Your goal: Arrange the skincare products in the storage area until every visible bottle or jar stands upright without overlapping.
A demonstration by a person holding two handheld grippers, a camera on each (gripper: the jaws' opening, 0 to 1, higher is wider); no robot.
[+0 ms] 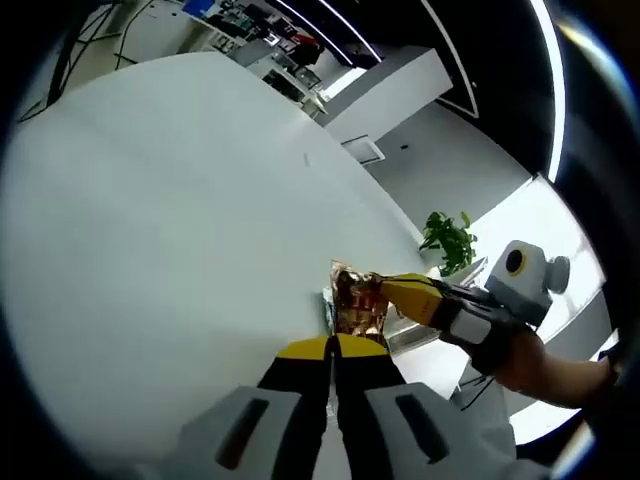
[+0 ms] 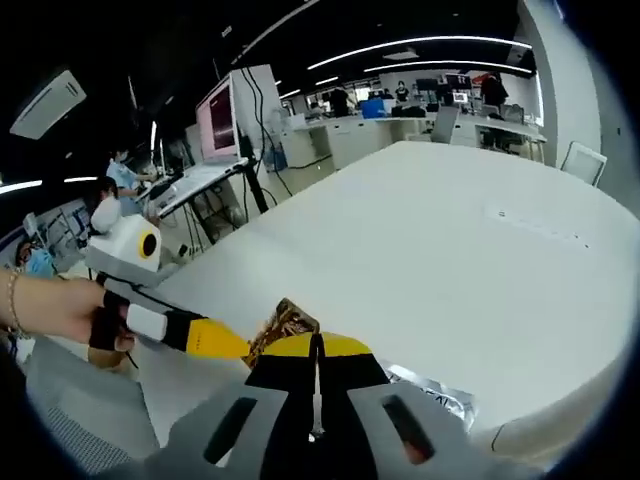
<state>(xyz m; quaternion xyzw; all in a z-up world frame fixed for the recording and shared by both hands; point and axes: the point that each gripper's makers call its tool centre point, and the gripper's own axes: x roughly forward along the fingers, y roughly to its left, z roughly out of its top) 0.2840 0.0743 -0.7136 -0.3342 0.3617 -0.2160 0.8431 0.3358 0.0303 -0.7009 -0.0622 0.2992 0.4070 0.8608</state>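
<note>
Where the two grippers meet: over the near edge of a large white table [image 1: 180, 200], both clamped on one small gold-brown packet [image 1: 357, 300]
Packet: crinkled, shiny, bronze and gold; held up off the table between the two grippers; in the right gripper view only one corner [image 2: 285, 325] rises behind the yellow tips
Long axis: cannot tell; too little of the packet is uncovered
Left gripper [image 1: 333, 347]: jaws together, yellow tips pinching the packet's lower edge
Right gripper [image 2: 316, 343]: jaws together on the packet; in the left gripper view it comes in from the right, its tip on the packet's upper right side
Hand [image 2: 70, 310]: wrapped round the left gripper's handle; a bracelet on the wrist
Writing: none readable on the packet; a silver foil sachet [image 2: 432, 395] lying flat on the table just beside the right gripper carries dark print too blurred to read
Background: a potted green plant [image 1: 449, 238]; desks, a monitor [image 2: 218, 122] and people at the far side of the room
</note>
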